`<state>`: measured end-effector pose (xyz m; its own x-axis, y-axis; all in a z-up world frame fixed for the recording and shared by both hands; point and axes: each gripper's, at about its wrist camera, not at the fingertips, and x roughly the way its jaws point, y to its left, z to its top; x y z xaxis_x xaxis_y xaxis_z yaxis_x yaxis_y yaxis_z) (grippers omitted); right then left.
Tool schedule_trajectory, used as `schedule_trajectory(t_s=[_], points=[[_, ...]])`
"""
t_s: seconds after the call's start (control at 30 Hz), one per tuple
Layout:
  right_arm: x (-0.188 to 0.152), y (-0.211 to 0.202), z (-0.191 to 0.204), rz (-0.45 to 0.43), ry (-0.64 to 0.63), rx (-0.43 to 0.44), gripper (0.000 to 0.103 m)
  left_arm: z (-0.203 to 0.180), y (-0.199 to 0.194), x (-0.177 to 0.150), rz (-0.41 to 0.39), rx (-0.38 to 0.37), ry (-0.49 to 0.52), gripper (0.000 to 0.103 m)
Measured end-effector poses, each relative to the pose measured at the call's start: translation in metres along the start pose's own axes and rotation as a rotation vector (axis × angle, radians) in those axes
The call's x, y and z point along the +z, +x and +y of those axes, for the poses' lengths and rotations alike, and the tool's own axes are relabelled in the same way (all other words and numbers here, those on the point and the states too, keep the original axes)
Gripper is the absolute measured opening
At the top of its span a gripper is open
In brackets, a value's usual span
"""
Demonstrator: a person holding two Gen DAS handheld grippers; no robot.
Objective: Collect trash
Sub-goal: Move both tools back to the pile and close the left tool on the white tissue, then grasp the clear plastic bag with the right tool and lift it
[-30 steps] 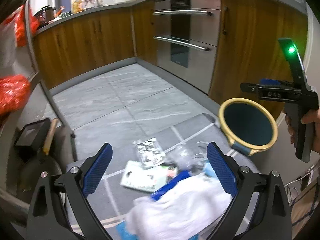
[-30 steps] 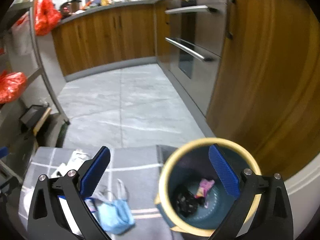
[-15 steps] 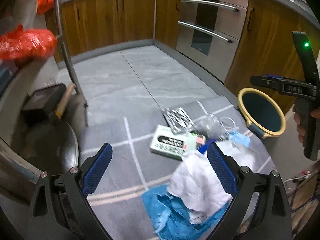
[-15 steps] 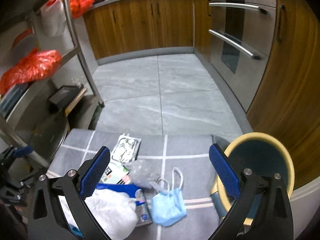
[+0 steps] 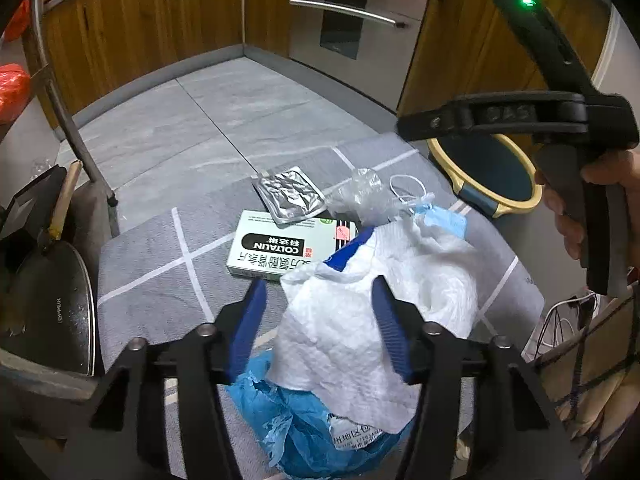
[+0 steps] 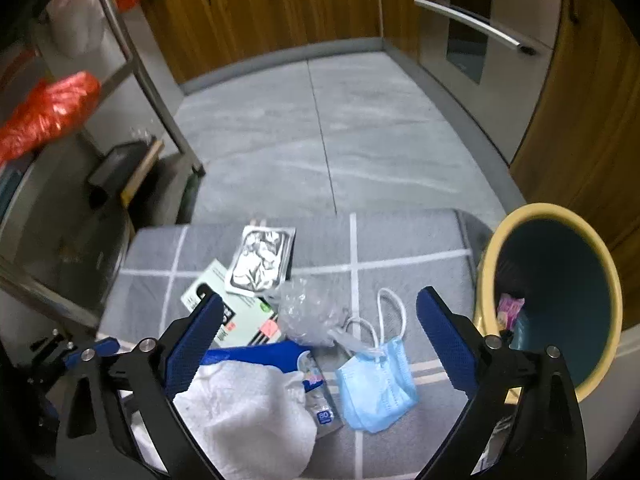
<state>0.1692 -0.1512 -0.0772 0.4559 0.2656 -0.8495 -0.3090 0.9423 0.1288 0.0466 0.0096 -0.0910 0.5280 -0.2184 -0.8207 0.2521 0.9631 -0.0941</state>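
Trash lies on a grey mat (image 5: 160, 264): a crumpled white paper towel (image 5: 360, 312), a blue plastic bag (image 5: 304, 436), a green-white medicine box (image 5: 280, 252), a silver foil pack (image 5: 290, 194), a clear plastic wrapper (image 5: 360, 192) and a blue face mask (image 6: 378, 384). My left gripper (image 5: 320, 324) is partly closed, its jaws straddling the paper towel's near edge. My right gripper (image 6: 318, 350) is open and empty, above the wrapper and mask. The yellow-rimmed bin (image 6: 556, 292) stands to the right with some trash inside.
A metal rack leg (image 6: 152, 84) and shelf with a pan (image 5: 48, 312) stand at left. Red bags (image 6: 44, 112) sit on the rack. Wooden cabinets (image 6: 256, 12) and an oven (image 5: 352, 20) line the back. Cables (image 5: 568, 320) lie at the right.
My left gripper has come down close to the paper towel and its jaws have narrowed around it. My right gripper has moved nearer the mat, with the bin now at its right.
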Motion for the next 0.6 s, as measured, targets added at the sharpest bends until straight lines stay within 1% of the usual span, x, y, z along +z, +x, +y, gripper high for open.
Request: schedule_trajectory(t_s=[0.07,0.1,0.13,0.2,0.3,0.37,0.4,0.5,0.57,0.6], points=[[-0.002,0.014,0.002,0.035,-0.018,-0.016,0.095,0.001,0.004,0.001,0.011,-0.016,-0.001,0.039],[-0.002,0.021,0.002,0.055,-0.020,-0.014,0.093,0.000,0.006,0.002,0.015,-0.020,0.000,0.037],[-0.003,0.027,0.003,0.072,-0.023,-0.011,0.089,0.000,0.008,0.003,0.018,-0.020,0.002,0.036],[-0.003,0.037,0.003,0.099,-0.024,-0.010,0.083,-0.002,0.011,0.005,0.024,-0.013,0.013,0.035],[-0.006,0.053,0.007,0.141,-0.030,-0.004,0.080,-0.004,0.015,0.008,0.031,-0.016,0.020,0.030],[-0.007,0.063,0.012,0.166,-0.052,-0.008,0.073,-0.004,0.016,0.009,0.037,-0.016,0.021,0.024],[-0.008,0.067,0.015,0.177,-0.062,-0.014,0.069,-0.004,0.018,0.010,0.043,-0.017,0.019,0.022],[-0.010,0.080,0.019,0.211,-0.085,-0.030,0.063,-0.002,0.019,0.012,0.052,-0.022,0.014,0.015],[-0.011,0.086,0.017,0.230,-0.092,-0.032,0.055,0.000,0.021,0.014,0.060,-0.029,0.013,0.010],[-0.011,0.088,0.017,0.241,-0.096,-0.033,0.046,0.000,0.021,0.014,0.064,-0.029,0.014,0.009]])
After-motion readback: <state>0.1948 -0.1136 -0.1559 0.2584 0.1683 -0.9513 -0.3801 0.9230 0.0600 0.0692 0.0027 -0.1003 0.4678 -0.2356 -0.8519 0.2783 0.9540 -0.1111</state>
